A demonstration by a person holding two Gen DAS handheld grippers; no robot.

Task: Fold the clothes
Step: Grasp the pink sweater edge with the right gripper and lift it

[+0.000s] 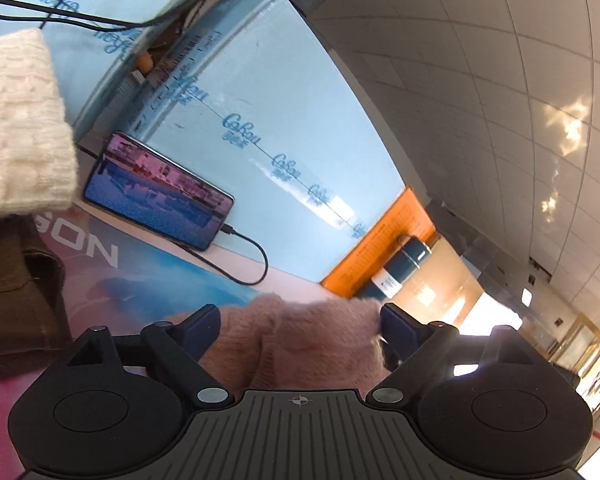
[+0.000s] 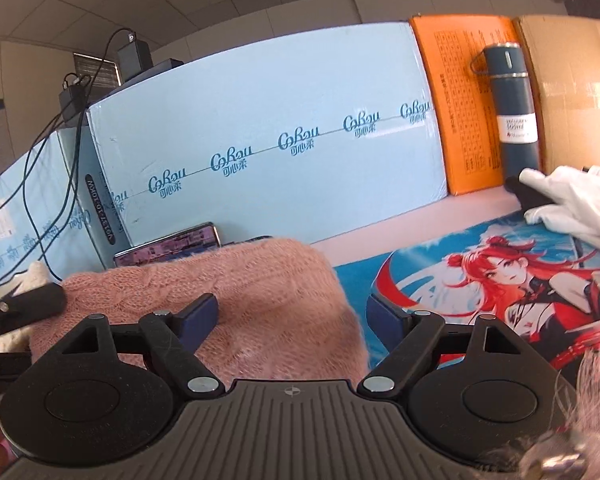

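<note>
A fuzzy pink sweater [image 2: 236,292] lies bunched on a printed desk mat [image 2: 480,264], its near edge hidden beneath both hand-held tools. The right gripper [image 2: 294,316] hangs over it with jaws spread wide; the left finger [image 2: 200,312] sits above the knit, the right one over bare mat, and neither pad is seen pressing on cloth. From the left wrist camera, sharply tilted, the left gripper [image 1: 300,324] also stands wide open, with the sweater [image 1: 300,344] filling the gap between its fingers; whether the right-hand tip brushes the fluff is hard to tell through the blur. A cream knitted garment [image 1: 20,120] crowds the left edge of that view, cut off by the frame, with a dark brown item [image 1: 16,304] beneath it that cannot be identified. Behind, pale blue cartons [image 2: 260,120] line the wall; a phone [image 1: 158,190] with a lit screen leans against them, its cable [image 1: 248,264] looping across the surface, and is half hidden by the sweater in the right view. A dark blue flask [image 2: 512,108] stands before an orange board [image 2: 452,100]. White cloth [image 2: 580,204] intrudes at the right edge, partly out of frame.
</note>
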